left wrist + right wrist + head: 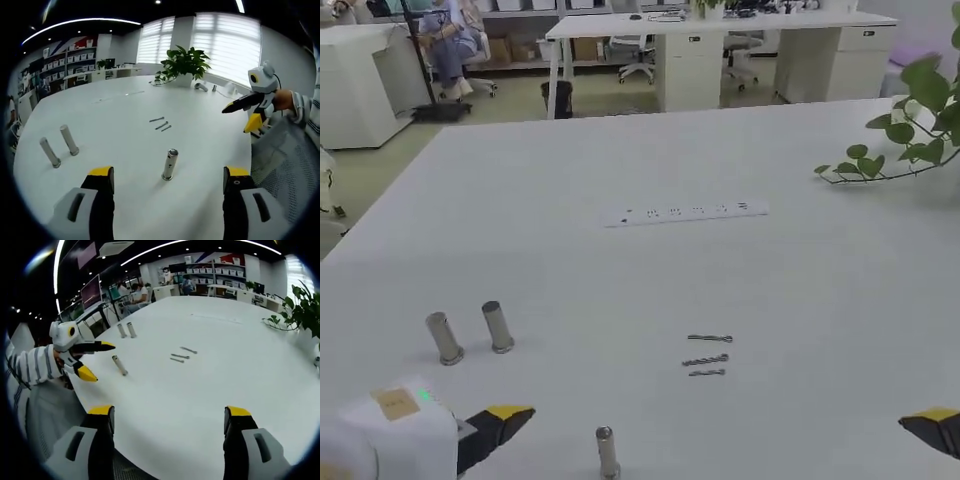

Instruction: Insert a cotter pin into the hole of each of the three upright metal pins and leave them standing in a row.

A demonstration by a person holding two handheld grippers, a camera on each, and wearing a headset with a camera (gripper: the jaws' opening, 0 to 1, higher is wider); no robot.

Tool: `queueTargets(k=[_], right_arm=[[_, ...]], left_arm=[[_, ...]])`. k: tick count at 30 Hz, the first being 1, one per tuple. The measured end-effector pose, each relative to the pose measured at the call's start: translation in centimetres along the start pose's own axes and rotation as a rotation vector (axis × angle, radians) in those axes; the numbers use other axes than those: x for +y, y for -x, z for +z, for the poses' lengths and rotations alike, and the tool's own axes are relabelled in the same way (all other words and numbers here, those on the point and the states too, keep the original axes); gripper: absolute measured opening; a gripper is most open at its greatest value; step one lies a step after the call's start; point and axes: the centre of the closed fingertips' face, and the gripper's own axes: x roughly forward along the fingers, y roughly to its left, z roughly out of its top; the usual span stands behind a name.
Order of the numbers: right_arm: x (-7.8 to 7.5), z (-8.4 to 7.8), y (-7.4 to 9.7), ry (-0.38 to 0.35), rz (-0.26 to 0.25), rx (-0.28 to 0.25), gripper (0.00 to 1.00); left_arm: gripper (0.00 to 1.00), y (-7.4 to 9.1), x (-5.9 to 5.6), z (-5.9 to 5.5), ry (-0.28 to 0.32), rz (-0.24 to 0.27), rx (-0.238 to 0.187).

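Both sets of jaws are apart and empty. The 3 cotter pins (708, 357) lie flat mid-worktop (800, 290), stacked one behind another, with their long axes running roughly parallel to the near edge. None is inserted yet.

The near metal pin (170, 164) stands upright close to the near edge, dead ahead of the left gripper (102, 360) and centred between its jaws. The 2 other metal pins (498, 328) stand side by side toward the left edge, well apart from it.

In the right gripper view the cotter pins sit ahead and slightly left of the jaw centreline, well beyond the right gripper (238, 119).

My read: right takes a cotter pin, closing across its width, and left steadies the near metal pin. I can't make out the cross-holes at this range.
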Motion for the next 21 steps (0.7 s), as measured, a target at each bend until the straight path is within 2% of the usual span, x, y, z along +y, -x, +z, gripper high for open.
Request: queueTargets(k=[4,7,13,21], right_arm=[[-0.4,0.2,-0.1,0.041,0.005,0.026,0.91],[-0.5,0.4,-0.3,0.055,0.016,0.039,0.91],[-0.4,0.5,-1.1,0.135,0.043,0.093,0.89],[0.6,2.3,-2.6,0.187,0.116,0.095,0.85]], left_arm=[[0.99,0.5,0.2,0.1,0.017,0.002,-0.008],[0.99,0.8,0.4,-0.1,0.028,0.003,-0.002],[0.99,1.5,1.0,-0.5,0.044,0.026,-0.003],[0.99,2.6,1.7,-1.1,0.089,0.054,-0.010]])
